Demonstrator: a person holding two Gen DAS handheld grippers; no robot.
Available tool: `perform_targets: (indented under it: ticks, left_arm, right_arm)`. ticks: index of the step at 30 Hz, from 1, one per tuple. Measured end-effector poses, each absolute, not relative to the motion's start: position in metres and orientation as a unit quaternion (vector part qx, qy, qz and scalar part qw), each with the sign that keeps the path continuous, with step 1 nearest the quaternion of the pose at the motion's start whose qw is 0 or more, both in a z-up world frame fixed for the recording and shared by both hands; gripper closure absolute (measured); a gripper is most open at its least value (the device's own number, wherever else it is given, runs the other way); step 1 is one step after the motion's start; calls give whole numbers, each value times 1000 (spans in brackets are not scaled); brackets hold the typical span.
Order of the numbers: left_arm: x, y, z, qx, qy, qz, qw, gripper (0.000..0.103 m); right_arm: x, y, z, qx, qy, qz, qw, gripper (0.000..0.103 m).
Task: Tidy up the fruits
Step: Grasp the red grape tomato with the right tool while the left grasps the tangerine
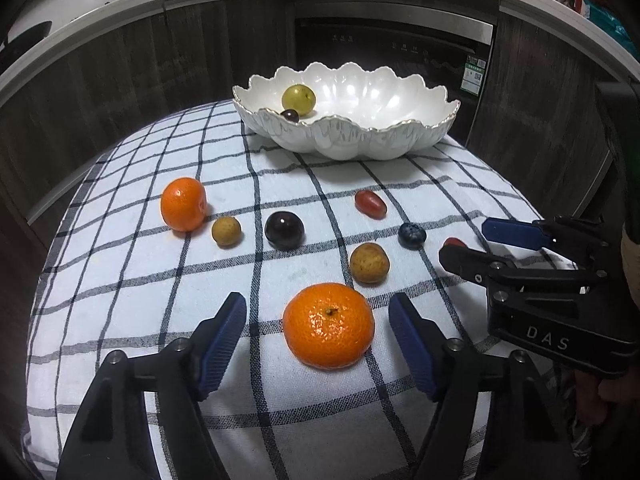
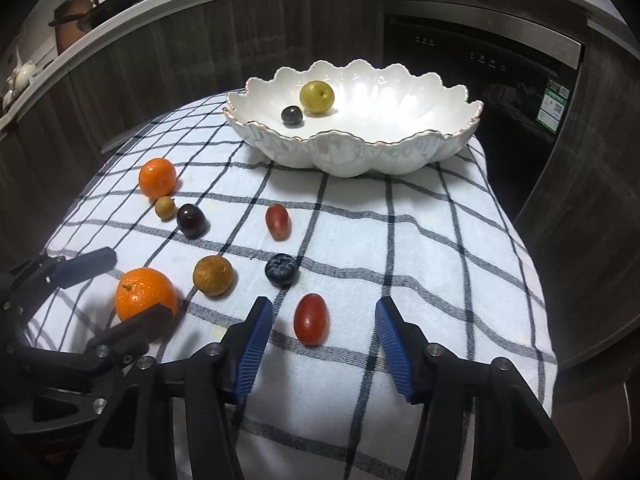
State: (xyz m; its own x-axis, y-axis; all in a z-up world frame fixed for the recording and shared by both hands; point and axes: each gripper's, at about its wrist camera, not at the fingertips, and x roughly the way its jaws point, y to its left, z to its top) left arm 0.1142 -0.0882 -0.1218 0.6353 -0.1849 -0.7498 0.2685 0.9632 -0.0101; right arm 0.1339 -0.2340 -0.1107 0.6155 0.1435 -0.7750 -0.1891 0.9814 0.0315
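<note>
A white scalloped bowl [image 1: 360,136] [image 2: 360,152] at the far edge of the checked cloth holds a green fruit [image 1: 298,99] [image 2: 317,97] and a dark grape [image 1: 289,115] [image 2: 291,115]. My left gripper [image 1: 318,320] is open, jaws on either side of a near mandarin [image 1: 329,326] [image 2: 146,294]. My right gripper [image 2: 324,320] [image 1: 472,244] is open around a red grape tomato [image 2: 311,319] [image 1: 455,243]. Loose on the cloth lie a second mandarin [image 1: 183,204], two brown longans [image 1: 369,263] [image 1: 226,231], a dark plum [image 1: 284,230], a blueberry [image 1: 412,235] and another red grape tomato [image 1: 371,204].
The checked cloth [image 1: 120,320] covers a small table with edges dropping off on all sides. Dark wood cabinets and a black built-in appliance [image 1: 392,48] stand behind the bowl. A counter [image 1: 120,12] with clutter runs above.
</note>
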Motion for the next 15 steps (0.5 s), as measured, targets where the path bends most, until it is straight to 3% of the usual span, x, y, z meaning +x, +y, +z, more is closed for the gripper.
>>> perform_targets:
  ticks: [9,11,15]
  left_arm:
    - [117,-90,-132,47,420,-135,896,51]
    - [117,-91,-134,48,423,-140,894,55]
    - [117,-92,-134,51,422,-141,894,56]
  right_arm:
    - [137,-229,-119,-31,443,99,891,72]
    - [137,-228,-121,-32,446,98,889,73]
    - [137,-227,-122,-37,445,96,889,82]
